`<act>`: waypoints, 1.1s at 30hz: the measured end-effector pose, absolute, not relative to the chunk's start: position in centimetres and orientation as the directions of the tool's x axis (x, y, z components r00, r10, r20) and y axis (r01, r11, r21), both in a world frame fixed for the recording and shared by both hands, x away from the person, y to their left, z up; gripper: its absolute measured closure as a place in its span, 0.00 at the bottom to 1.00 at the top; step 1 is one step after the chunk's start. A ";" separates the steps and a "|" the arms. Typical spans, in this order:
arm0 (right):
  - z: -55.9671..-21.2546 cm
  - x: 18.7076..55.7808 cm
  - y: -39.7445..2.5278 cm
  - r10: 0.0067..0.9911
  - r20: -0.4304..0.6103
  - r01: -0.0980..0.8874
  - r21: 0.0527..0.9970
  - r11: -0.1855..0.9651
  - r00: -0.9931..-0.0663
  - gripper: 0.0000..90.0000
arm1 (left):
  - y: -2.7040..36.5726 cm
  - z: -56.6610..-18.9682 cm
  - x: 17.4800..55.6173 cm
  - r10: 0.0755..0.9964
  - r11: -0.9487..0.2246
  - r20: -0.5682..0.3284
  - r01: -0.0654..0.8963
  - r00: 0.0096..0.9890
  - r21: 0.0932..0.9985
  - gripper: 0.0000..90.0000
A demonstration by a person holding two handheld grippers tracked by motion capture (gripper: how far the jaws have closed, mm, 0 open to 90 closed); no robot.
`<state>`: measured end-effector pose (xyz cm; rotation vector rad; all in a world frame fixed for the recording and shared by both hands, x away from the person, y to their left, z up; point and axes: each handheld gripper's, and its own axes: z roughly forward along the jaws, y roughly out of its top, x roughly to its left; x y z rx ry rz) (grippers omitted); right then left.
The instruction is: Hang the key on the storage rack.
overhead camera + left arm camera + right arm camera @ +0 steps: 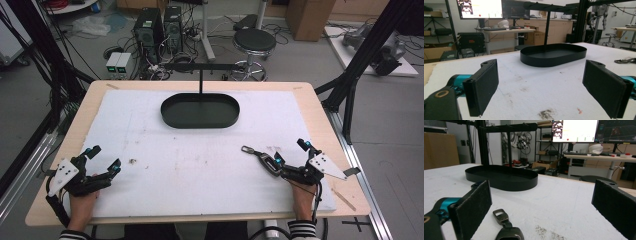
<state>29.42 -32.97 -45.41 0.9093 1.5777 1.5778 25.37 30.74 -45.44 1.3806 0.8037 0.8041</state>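
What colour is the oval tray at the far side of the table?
Black, matte all over. The oval tray shows best in the high view.

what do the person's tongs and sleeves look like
Both tongs, left and right, are black with teal joints and flat, rectangular black pads. Each carries a grey three-cornered plate on top and trails a black cable. The sleeves are striped black and white.

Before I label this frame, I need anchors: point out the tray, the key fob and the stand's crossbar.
Tray (200,123): high view, front wall.
Key fob (270,164): high view, dark body.
Crossbar (200,66): high view, middle of the bar.
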 end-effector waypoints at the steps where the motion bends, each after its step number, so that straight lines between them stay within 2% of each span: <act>1: -45.4 29.4 -33.0 0.868 -0.009 -0.009 1.000 0.006 -0.496 0.02 | 30.8 -45.4 25.4 0.861 0.030 -0.018 -0.015 0.509 0.999 0.15; 16: -45.4 29.5 -32.9 0.867 -0.017 -0.010 1.000 0.013 -0.498 0.02 | 30.8 -45.4 25.4 0.862 0.034 -0.022 -0.014 0.507 0.999 0.15; 22: -45.2 29.8 -33.0 0.854 0.006 0.035 0.999 0.014 -0.520 0.00 | 30.8 -45.4 25.4 0.862 0.032 -0.021 -0.014 0.507 0.999 0.15; 33: -42.1 30.1 -33.5 0.814 -0.060 0.127 0.979 0.162 -0.577 0.00 | 30.8 -45.4 25.4 0.862 0.033 -0.022 -0.013 0.506 0.999 0.15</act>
